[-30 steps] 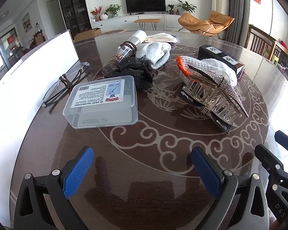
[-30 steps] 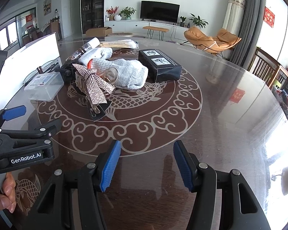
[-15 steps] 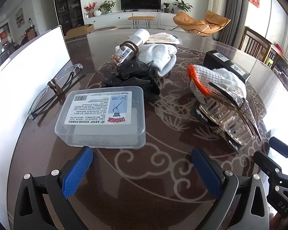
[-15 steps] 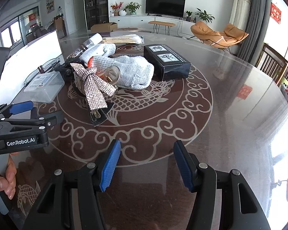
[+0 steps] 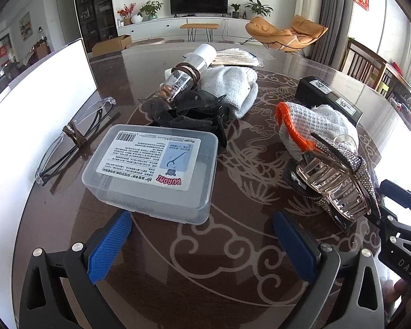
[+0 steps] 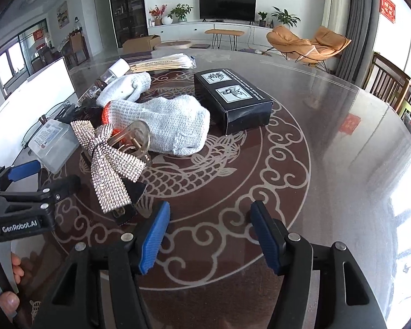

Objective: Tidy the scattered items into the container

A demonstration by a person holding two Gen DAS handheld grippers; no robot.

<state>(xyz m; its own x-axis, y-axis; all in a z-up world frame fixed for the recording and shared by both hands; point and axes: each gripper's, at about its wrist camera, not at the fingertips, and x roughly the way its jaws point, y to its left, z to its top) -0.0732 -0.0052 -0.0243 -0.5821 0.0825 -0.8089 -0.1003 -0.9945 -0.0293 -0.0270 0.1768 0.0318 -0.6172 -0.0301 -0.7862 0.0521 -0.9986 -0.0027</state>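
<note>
"KUROMI" label on clear plastic box [image 5: 153, 172]; "GenRobot.AI" on left gripper [image 6: 45, 174].

Beyond my round dark table [image 6: 328, 142], glass-topped over a pale fish-and-cloud inlay, the living room lies in daylight: a black television [image 6: 227, 6] on a long white cabinet [image 6: 205, 31], potted plants [image 6: 180, 11] beside it, an orange lounge chair [image 6: 307, 45] by grey curtains [image 6: 353, 33], and wooden chairs [image 5: 370, 67] at right.
</note>
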